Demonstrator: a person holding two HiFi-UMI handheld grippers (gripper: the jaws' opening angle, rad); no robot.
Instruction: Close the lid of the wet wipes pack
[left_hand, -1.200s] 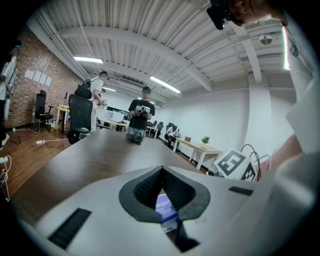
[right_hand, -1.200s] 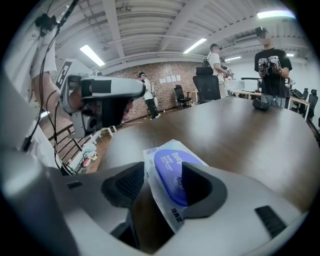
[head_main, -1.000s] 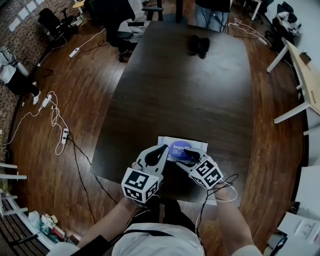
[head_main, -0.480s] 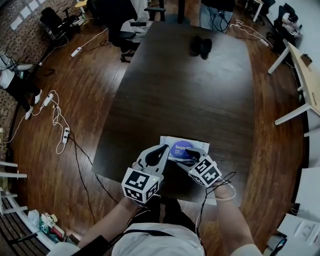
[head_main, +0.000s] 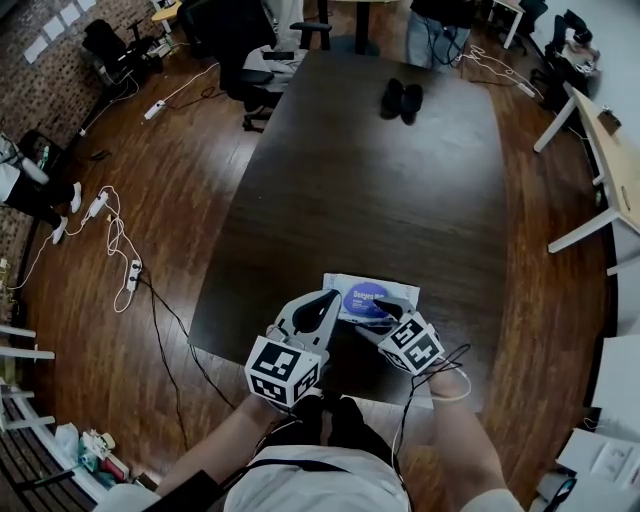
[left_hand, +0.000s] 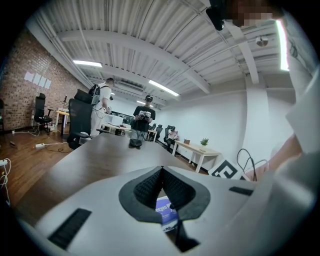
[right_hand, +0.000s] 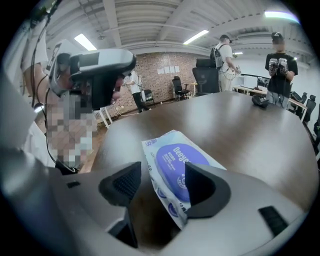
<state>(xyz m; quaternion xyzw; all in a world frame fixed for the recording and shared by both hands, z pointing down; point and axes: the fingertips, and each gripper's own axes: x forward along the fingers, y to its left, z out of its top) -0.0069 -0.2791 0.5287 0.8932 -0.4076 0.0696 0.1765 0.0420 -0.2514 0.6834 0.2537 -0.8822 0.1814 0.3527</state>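
Head view: L gripper (head_main: 333, 296) and R gripper (head_main: 392, 306) are covering near edge + near corners of pack (head_main: 336, 284). Print on lid (head_main: 368, 297) is showing too small to read. Dark thing (head_main: 401, 98) at far end of table (head_main: 380, 190) is too small to ID. Person (head_main: 440, 25) is getting cut off by top edge. L gripper view: gripper body is hiding most of pack, only a sliver is showing under jaws. R gripper view: one jaw is overlapping pack's side, and its near end is running under gripper body.

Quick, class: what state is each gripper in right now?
Left gripper: shut, tips together, holding nothing.
Right gripper: open, jaws apart with the edge of the wet wipes pack between them.
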